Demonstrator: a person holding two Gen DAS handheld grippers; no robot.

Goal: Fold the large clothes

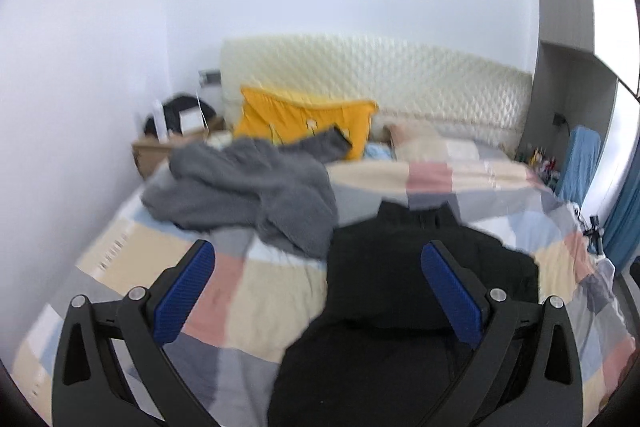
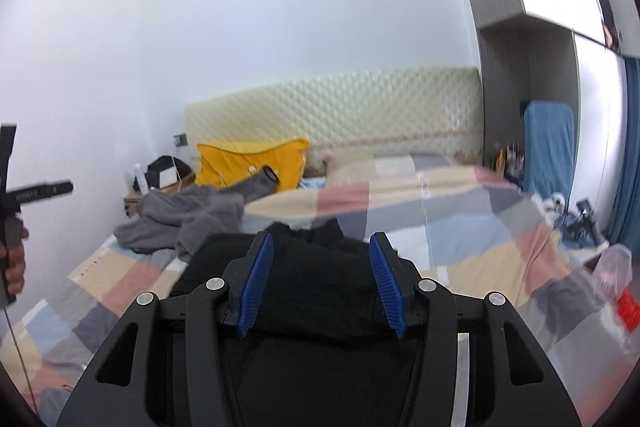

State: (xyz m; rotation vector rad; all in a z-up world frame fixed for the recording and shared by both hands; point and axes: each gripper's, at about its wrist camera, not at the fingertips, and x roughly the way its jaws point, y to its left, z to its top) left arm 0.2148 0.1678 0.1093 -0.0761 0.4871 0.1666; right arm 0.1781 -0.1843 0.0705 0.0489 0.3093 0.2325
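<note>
A black garment lies spread on the checked bed cover, collar toward the headboard; it also shows in the right wrist view. A grey fleece garment lies crumpled to its left, also seen in the right wrist view. My left gripper is open, held above the black garment's left edge, holding nothing. My right gripper is open above the black garment, holding nothing. The left gripper's body and the hand holding it show at the left edge of the right wrist view.
A yellow pillow leans on the cream padded headboard. A wooden bedside table with a black bag stands at the back left. A grey wardrobe, a blue cloth and clutter are on the right.
</note>
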